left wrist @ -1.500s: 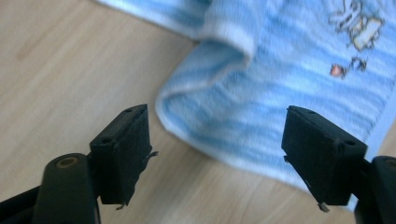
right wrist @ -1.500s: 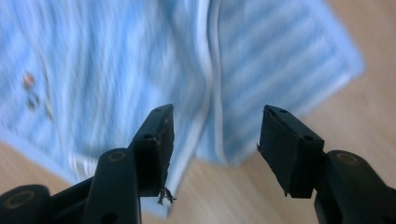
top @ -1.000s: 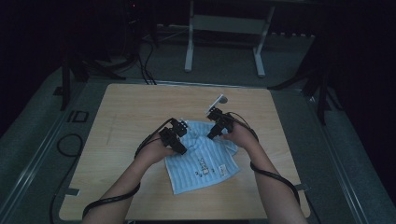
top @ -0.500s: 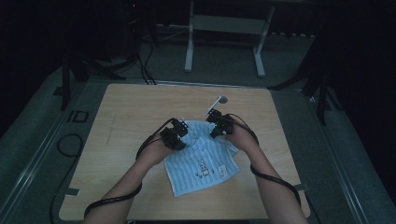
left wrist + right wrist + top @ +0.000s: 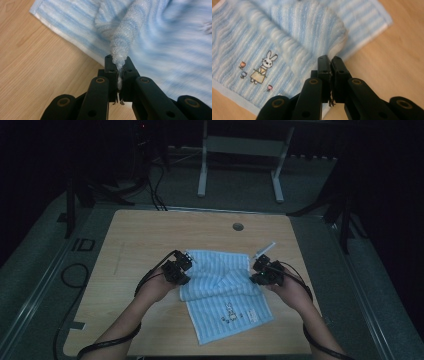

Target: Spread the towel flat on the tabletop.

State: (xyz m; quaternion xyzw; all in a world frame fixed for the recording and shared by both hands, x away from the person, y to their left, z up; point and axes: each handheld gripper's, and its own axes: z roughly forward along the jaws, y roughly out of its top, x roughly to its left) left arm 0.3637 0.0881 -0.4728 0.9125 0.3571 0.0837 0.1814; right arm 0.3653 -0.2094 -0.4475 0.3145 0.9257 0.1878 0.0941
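Your left fingers (image 5: 119,65) clamp a bunched fold of the towel (image 5: 225,295); your right fingers (image 5: 331,63) pinch its other corner. The towel lies on the worktop (image 5: 135,240) between them, its far part folded over, its near end reaching toward the near edge. Bare wood lies open outside each hand and beyond. Both forearms angle inward from below

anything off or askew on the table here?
Only the towel: it lies askew to the table edges, its far part bunched where the left tongs and right tongs pinch it. No spills or damage visible.
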